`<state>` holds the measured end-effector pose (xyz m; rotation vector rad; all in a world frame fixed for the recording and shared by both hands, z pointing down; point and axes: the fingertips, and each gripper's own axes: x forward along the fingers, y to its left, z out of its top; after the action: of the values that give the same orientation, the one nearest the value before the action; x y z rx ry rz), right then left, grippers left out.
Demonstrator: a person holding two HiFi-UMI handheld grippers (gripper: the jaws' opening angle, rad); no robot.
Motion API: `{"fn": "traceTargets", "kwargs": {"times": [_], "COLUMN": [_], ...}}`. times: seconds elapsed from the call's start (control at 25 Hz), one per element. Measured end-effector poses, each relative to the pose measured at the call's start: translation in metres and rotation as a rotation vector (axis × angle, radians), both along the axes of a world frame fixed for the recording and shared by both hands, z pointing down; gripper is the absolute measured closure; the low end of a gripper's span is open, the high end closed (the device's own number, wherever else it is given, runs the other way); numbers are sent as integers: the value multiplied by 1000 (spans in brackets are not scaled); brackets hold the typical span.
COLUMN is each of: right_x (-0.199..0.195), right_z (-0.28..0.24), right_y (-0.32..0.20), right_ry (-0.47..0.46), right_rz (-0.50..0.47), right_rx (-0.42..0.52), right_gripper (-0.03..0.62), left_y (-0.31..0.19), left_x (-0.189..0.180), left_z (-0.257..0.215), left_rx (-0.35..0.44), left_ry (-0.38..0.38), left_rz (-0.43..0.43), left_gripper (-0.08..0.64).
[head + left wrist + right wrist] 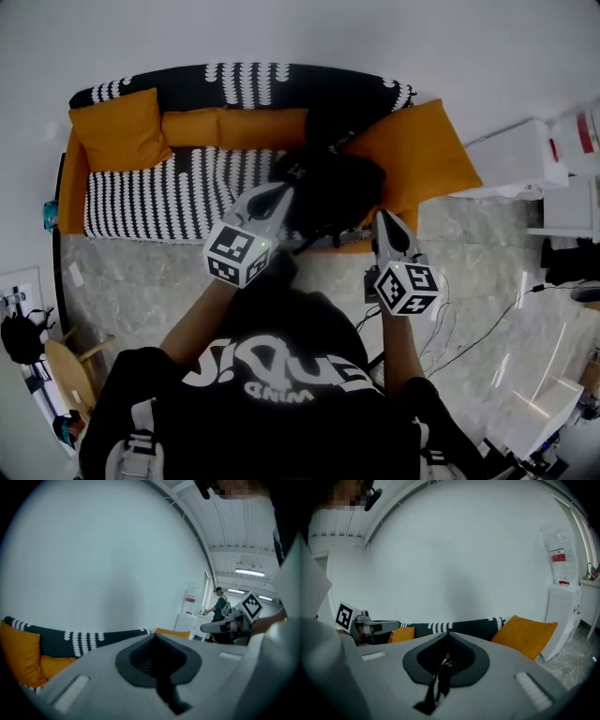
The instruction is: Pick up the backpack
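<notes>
A black backpack [337, 178] lies on the sofa [150, 202], which has a black-and-white patterned cover and orange cushions [122, 127]. My left gripper [281, 192] is shut and empty, its tips just at the backpack's left edge in the head view. My right gripper [385, 219] is shut and empty too, by the sofa's front edge at the backpack's lower right. In the left gripper view the shut left gripper [154, 637] faces the white wall above the sofa back [84, 639]. The right gripper view shows the shut right gripper [449, 634] aimed at the sofa back [454, 626].
A white cabinet [520, 155] stands right of the sofa. Cables [469, 347] trail over the marble floor at the right, near a white box [539, 408]. A wooden chair [70, 366] and a dark bag [19, 333] are at the lower left. A person [219, 606] stands far off.
</notes>
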<state>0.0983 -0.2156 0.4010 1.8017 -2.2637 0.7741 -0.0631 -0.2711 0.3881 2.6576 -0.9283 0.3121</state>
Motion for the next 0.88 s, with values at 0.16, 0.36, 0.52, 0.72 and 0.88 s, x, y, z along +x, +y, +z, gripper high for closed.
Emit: {"fn": "traceTargets", "kwargs": {"times": [0.16,0.36,0.52,0.72,0.88], "right_x": [-1,17,33,57,67], "right_z": [-7,-12,-13,-5,11], "right_y": [-32,-48,-58,-66,-76], "right_ry": [11,7,-19,-16,-53], "right_rz": [9,9,-4,-11,-23], "right_rx": [2,17,45,14,-44], "right_gripper": [592,592,591,432,291], "left_y": [-27,-41,-51,-61,-69], "left_x": [10,36,49,67,83], "left_z": [1,0,0,9,21], "left_rx": [-6,-8,-3,-47,-65], "left_ry": [2,1,1,0,-1], "left_rz": [53,78,62,30,50], "left_gripper": [560,560,557,379,252]}}
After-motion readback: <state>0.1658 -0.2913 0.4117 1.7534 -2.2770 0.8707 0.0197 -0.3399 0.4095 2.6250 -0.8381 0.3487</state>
